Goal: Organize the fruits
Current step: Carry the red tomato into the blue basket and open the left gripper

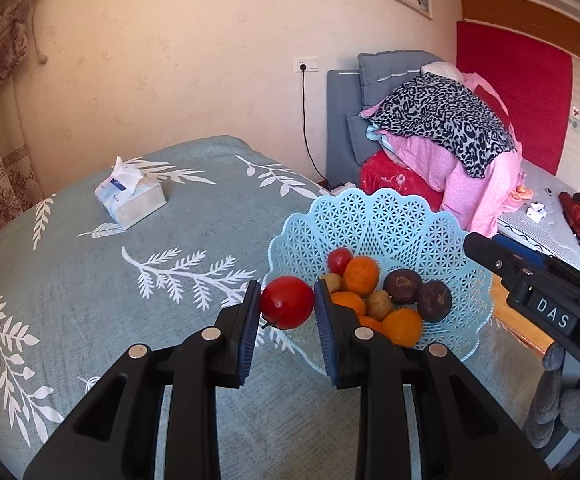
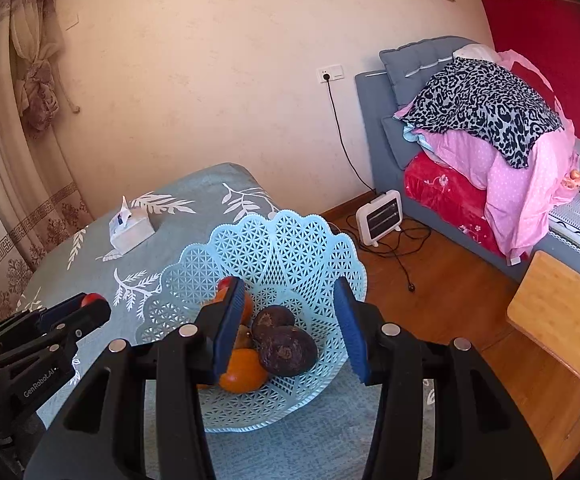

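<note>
L gripper (image 1: pixel 287 304) clamps tomato (image 1: pixel 287 302) beside basket (image 1: pixel 390 216); R gripper (image 2: pixel 290 326) agape.

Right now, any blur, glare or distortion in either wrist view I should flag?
Left wrist: sharp, warm daylight, strong fisheye bending the table edge, dark vignette corners; red fruit in the left gripper crisp, no glare. Right wrist: same distortion, basket sharp, right gripper sharp, no motion blur.

"DAS" stands on the right gripper (image 1: pixel 552 312); "GenRobot.AI" runs along the left gripper (image 2: pixel 89 304).
</note>
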`<state>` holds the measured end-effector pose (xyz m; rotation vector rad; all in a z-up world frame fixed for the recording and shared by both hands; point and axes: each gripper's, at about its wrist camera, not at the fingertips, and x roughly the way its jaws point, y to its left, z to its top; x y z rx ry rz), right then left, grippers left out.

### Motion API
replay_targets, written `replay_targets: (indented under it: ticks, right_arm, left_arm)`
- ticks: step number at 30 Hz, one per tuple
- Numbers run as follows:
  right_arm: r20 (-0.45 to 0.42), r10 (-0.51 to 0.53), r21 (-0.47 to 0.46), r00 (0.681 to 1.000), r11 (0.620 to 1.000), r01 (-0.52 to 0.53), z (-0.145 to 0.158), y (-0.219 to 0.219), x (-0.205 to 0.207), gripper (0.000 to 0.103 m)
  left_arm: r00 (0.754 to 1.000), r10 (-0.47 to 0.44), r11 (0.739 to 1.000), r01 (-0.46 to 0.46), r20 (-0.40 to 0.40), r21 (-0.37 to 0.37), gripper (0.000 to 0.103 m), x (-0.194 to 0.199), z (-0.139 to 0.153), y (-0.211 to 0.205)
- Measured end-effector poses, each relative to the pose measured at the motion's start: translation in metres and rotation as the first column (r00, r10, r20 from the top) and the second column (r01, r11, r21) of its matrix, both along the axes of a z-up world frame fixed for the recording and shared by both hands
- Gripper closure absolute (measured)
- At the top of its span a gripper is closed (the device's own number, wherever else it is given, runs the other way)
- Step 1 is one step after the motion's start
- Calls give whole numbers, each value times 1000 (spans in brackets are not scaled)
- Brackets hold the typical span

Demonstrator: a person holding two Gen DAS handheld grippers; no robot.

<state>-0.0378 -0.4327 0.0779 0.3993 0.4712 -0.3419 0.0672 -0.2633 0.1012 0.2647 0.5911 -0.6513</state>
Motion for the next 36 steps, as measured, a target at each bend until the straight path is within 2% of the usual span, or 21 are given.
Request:
replay_targets:
  ticks: [6,10,36]
  right_arm:
    - [0,3,4,1000,1000,-3,-1,0,1,55]
    - [-6,5,7,1000,1000,-5,-3,0,3,55]
    - [-16,13,3,1000,1000,-13,-6,7,7,55]
  left_arm:
    - [997,-53,999,53,-47,2,75,6,-10,-21]
    - [997,-62,998,63,-52,17,75,8,-17,-28]
    - [998,-58,998,58,-17,36,74,8,-21,-36]
